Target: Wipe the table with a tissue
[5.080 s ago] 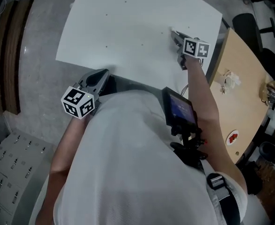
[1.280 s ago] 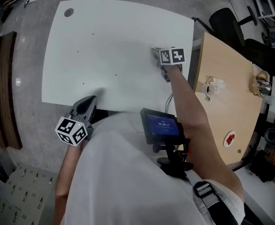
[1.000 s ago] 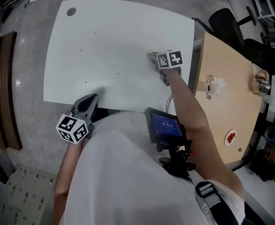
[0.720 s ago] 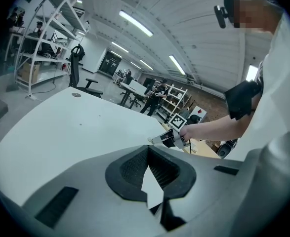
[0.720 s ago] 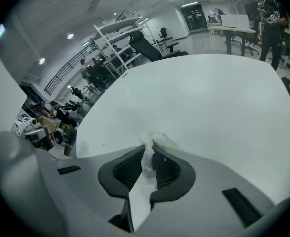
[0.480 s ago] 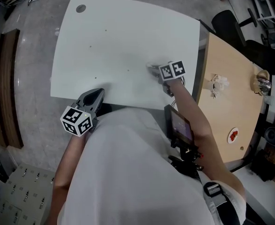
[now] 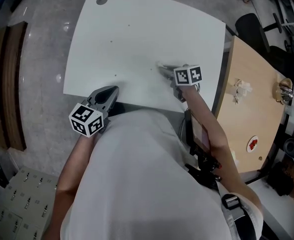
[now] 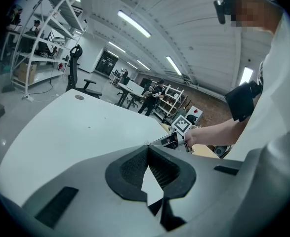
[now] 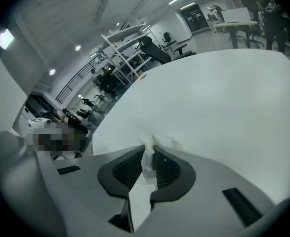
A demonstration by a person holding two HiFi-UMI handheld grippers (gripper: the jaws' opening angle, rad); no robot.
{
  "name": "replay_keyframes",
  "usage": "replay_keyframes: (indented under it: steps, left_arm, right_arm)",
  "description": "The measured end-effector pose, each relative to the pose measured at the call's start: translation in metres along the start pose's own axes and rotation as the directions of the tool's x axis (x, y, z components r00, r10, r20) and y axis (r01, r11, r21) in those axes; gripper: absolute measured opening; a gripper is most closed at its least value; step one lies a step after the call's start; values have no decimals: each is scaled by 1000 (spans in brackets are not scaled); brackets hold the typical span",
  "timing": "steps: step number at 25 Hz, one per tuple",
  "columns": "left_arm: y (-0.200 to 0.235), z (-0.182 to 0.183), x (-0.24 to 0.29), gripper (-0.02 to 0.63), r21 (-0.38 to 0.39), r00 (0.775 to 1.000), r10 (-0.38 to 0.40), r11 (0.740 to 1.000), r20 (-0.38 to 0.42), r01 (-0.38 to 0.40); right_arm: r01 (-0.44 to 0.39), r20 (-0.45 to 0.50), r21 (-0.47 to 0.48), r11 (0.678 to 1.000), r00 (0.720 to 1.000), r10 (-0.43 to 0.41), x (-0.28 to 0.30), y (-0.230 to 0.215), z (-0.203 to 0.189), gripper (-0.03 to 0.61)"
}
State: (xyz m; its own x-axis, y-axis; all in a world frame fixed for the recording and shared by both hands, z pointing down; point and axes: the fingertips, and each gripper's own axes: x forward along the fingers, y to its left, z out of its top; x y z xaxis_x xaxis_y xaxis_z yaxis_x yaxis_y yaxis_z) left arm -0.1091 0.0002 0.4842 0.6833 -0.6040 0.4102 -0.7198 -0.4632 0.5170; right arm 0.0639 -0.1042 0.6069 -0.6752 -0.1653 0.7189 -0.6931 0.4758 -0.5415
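Observation:
The white table [image 7: 136, 24] fills the head view. My right gripper [image 7: 163, 67] is low on the table's near right part, shut on a white tissue [image 7: 159, 64] that it presses onto the surface. In the right gripper view, the crumpled tissue [image 9: 147, 154] is pinched between the pads and pokes out past the tips of the right gripper [image 9: 148, 149] onto the table [image 9: 224, 93]. My left gripper [image 7: 113, 90] hovers at the table's near edge, shut and empty. The left gripper [image 8: 147, 149] looks across the table [image 8: 75, 127] toward the right gripper [image 8: 170, 140].
A wooden table [image 7: 254, 109] adjoins on the right, with a crumpled tissue [image 7: 242, 88], a red item [image 7: 252, 144] and a metal object [image 7: 285, 89] on it. A black chair [image 7: 252, 26] stands behind. The white table has a cable hole [image 7: 101, 0] at its far left corner.
The right gripper has dragged the tissue away from the table's right edge, toward the middle and the near edge. The left gripper stays at the near edge. The head view has shifted.

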Motion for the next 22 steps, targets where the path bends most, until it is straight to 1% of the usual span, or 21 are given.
replay_keyframes:
  steps: [2,4,7,10,14,19,22]
  left_arm:
    - [5,1,-4,6,1,1000,0,1000,1,0]
    - [9,2,-9,6,1,1000,1,1000,4,-1]
    - [18,4,-16,6,5,1000,0,1000,13,0]
    - [27,8,-24,6,5,1000,-5,1000,21,5]
    - [38,7,-32,6,11,1000,-20,1000,15,20]
    - [47,8,-38,6,27,999,-48,999,4,48]
    - [51,9,-41,6,37,998,-66,997,-3,66]
  right_arm:
    - [52,-12,-17,998,999,-53,6,-3,4,52]
    - [95,-45,-25,995,994,-96,11,-6,2,52]
    - [122,-95,-48,991,987,-127,21,0,-9,52]
    - [155,-87,-45,987,984,-158,26,6,-12,52]
    - [150,-66,6,989,987,-149,32,16,-16,52]
    - [133,-84,-21,991,987,-134,44,41,-27,52]
    - [102,-99,-34,994,990,-105,52,61,-39,52]
